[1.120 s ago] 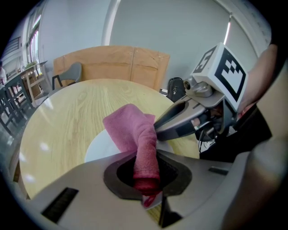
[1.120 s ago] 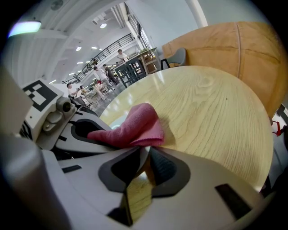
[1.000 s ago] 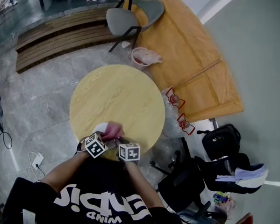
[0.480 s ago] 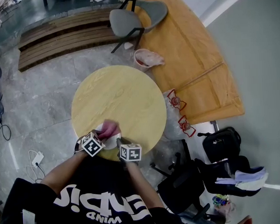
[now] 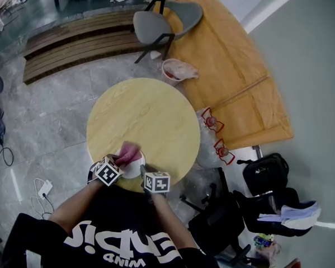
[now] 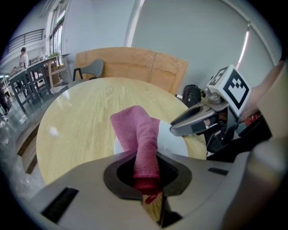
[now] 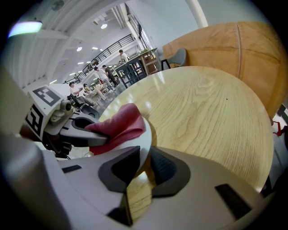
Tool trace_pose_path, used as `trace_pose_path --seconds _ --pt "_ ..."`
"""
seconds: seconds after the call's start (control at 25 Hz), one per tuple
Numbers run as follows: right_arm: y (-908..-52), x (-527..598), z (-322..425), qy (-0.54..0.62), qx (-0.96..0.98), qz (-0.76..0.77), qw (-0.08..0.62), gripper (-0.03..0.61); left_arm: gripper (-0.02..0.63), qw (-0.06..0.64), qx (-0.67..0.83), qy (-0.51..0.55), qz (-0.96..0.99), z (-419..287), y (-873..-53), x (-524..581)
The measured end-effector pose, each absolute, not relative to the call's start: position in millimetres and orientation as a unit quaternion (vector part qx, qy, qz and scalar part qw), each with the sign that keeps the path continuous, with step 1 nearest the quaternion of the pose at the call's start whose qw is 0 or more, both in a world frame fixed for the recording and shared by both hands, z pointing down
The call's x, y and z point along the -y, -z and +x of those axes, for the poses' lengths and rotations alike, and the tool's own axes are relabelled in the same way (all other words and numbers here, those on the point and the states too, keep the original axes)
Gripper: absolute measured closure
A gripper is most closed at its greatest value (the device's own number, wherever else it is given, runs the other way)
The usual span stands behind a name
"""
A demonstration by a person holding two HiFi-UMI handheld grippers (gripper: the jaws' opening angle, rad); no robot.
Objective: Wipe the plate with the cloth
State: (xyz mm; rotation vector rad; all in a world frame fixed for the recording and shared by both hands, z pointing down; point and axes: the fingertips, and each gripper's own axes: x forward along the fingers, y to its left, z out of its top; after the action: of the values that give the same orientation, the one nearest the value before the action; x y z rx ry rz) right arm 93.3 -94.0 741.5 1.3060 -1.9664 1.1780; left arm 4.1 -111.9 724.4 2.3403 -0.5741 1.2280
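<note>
A white plate sits at the near edge of the round wooden table. A pink cloth lies over the plate's left part. My left gripper is shut on the cloth's near end; in the left gripper view the cloth runs from the left gripper out onto the plate. My right gripper is shut on the plate's near right rim. The right gripper view shows the rim pinched in the right gripper, with the cloth and left gripper behind.
A grey chair and a pink-filled bowl stand on the floor beyond the table. Orange wooden panels lie at the right. A black chair and bags sit near my right side. The table edge runs right under both grippers.
My left gripper has drawn the cloth a little to the left across the plate. The right gripper keeps its hold on the rim in the same place.
</note>
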Motion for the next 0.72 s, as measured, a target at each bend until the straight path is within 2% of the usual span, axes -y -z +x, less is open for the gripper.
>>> trace_pose_path --seconds 0.72 --pt "-743 94 93 -0.437 0.722 0.477 0.246 0.492 0.566 0.224 0.235 -0.439 0.838 -21 -717 116"
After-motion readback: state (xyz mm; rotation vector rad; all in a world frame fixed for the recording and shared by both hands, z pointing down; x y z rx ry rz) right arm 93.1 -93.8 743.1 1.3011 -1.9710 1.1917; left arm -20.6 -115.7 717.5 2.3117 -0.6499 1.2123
